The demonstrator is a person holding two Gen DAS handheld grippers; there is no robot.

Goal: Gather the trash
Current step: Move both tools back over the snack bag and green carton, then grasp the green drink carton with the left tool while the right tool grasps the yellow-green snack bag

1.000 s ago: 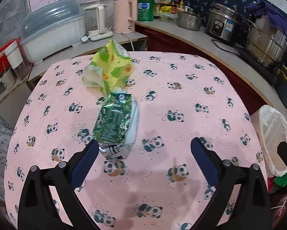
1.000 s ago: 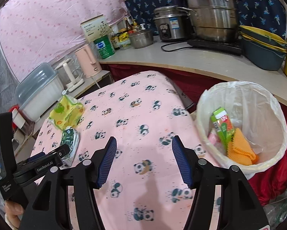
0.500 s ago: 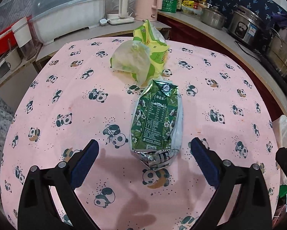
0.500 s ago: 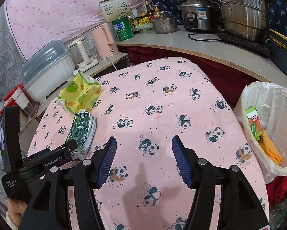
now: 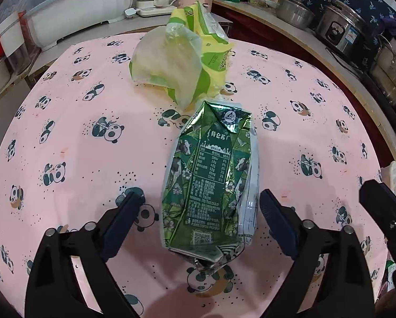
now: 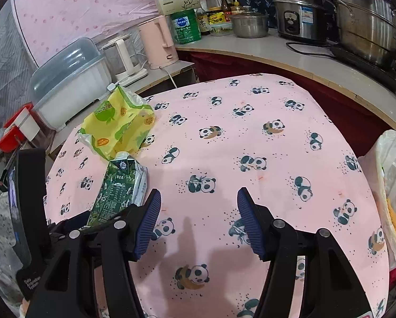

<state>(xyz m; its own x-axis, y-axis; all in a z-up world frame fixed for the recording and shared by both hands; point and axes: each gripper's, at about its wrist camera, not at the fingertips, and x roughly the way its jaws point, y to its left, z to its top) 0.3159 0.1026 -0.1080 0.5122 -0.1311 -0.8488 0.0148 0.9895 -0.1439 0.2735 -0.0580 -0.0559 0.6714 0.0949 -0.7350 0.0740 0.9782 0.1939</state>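
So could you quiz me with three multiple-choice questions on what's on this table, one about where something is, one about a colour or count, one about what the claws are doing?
1. Where does the green carton lie?
A. Between the open fingers of the left claw
B. Inside the bin bag
C. On the counter by the pots

2. How many pieces of trash lie on the panda tablecloth?
A. One
B. Two
C. Four

3. What is the right claw doing?
A. Shut on the carton
B. Shut on the yellow-green wrapper
C. Open, holding nothing

Answers:
1 A, the carton lies flat on the cloth with one dark finger on each side, neither touching it.
2 B, only the carton and the crumpled wrapper just beyond it.
3 C, its blue pads stand wide apart over bare cloth.
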